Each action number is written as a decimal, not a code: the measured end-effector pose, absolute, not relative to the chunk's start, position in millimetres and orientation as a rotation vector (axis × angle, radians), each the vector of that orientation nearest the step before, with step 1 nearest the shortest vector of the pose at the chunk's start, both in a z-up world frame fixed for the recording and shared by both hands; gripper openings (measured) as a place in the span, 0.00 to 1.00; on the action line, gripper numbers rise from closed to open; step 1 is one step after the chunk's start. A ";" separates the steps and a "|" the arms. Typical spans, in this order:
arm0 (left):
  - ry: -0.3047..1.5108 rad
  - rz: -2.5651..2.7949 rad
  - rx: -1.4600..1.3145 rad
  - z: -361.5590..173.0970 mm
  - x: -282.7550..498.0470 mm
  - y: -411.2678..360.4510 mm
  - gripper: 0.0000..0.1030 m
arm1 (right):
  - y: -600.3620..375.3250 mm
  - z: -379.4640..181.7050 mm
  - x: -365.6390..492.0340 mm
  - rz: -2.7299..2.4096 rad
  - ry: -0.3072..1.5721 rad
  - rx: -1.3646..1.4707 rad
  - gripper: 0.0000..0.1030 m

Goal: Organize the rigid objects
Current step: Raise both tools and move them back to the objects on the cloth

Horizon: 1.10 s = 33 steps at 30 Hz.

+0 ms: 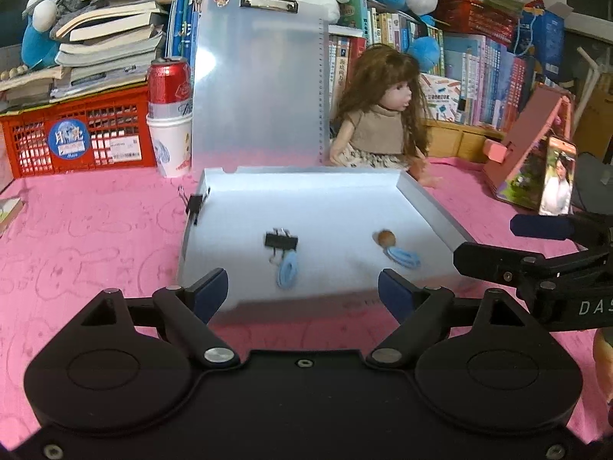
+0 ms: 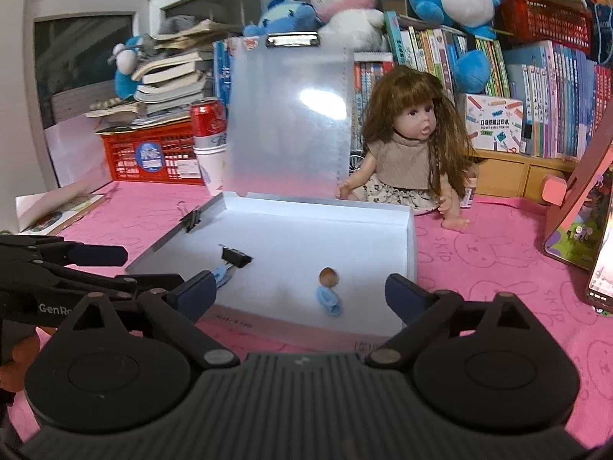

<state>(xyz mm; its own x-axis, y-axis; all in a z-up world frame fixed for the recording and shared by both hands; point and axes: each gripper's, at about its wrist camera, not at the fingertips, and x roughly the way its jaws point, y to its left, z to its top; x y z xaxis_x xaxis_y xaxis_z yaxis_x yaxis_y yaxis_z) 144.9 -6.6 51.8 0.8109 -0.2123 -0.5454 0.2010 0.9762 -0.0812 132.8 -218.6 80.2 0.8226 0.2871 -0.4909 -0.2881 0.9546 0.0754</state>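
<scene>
An open white box [image 1: 433, 207] [image 2: 409, 237] lies on the pink cloth, its translucent lid [image 1: 260, 84] [image 2: 287, 115] standing upright at the back. Inside lie a black binder clip [image 1: 281, 241] [image 2: 236, 256], two blue loops [image 1: 287, 270] [image 1: 402, 257] and a brown nut [image 1: 385, 237] [image 2: 328, 277]. Another binder clip [image 1: 196, 204] [image 2: 192, 220] is clamped on the box's left wall. My left gripper [image 1: 302, 293] is open and empty at the box's near edge. My right gripper [image 2: 299, 295] is open and empty, also at the near edge.
A doll [image 1: 383, 115] [image 2: 413, 145] sits behind the box on the right. A red can on paper cups [image 1: 170, 115] and a red crate [image 1: 76, 134] stand at the left. A phone [image 1: 557, 176] leans against a pink stand [image 1: 528, 145] on the right. Books fill the back.
</scene>
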 end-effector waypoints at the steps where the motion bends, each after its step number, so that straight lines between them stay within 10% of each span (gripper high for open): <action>1: 0.588 -0.224 -0.022 51.1 140.5 -6.6 0.83 | -218.2 80.2 128.5 0.310 0.517 -0.008 0.98; 33: 0.592 -0.262 0.026 24.2 56.9 -1.7 0.84 | -221.0 51.9 54.6 0.341 0.496 -0.112 1.00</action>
